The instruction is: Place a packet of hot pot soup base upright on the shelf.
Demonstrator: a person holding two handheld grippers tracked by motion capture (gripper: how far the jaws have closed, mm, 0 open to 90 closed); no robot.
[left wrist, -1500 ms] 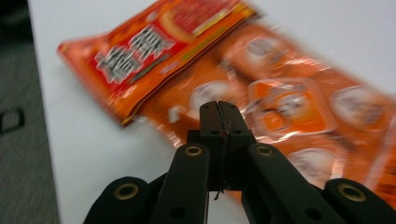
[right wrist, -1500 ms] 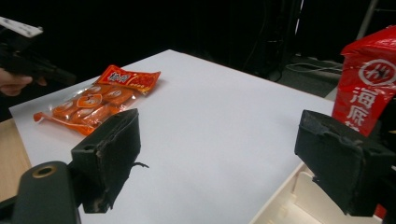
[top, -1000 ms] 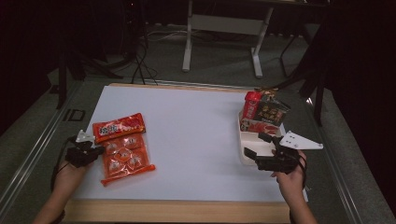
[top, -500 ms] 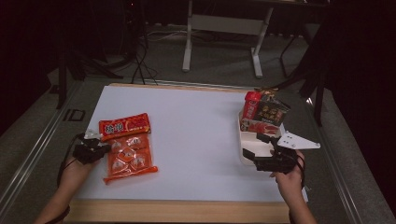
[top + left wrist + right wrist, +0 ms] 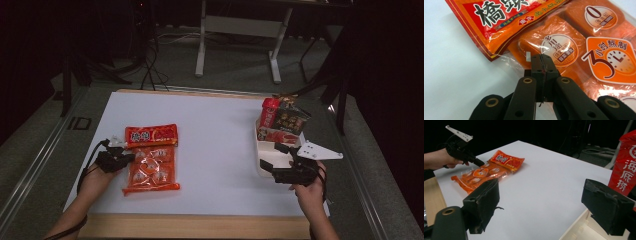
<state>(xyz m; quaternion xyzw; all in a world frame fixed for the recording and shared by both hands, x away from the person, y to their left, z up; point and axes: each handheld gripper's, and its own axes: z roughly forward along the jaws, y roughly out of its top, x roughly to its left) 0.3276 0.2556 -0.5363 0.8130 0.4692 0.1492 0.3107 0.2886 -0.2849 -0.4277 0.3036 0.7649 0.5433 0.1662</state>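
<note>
Left hand-held gripper (image 5: pixel 542 60): jaws pressed together, tips pinching the clear edge of the seasoning packet.
Seasoning packet (image 5: pixel 151 159): flat near the counter's (image 5: pixel 215 140) left edge, toward the front.
Right hand-held gripper (image 5: pixel 278 159): jaws spread, holding nothing, over the white tray (image 5: pixel 261 160) at the counter's right edge.
Tray contents: red snack packs (image 5: pixel 281 122) standing at its far end.

In the left gripper view the orange snack pack (image 5: pixel 564 37) runs off the top and right edges beyond the left claw (image 5: pixel 541 58), so its full shape stays unseen. Whether clear film is pinched between the closed tips is too fine to tell. Past the right claw (image 5: pixel 549 205), the red packet (image 5: pixel 624 162) is cut by the right edge. From above, the print on the packets (image 5: pixel 282 122) beyond that claw is too small to read.
</note>
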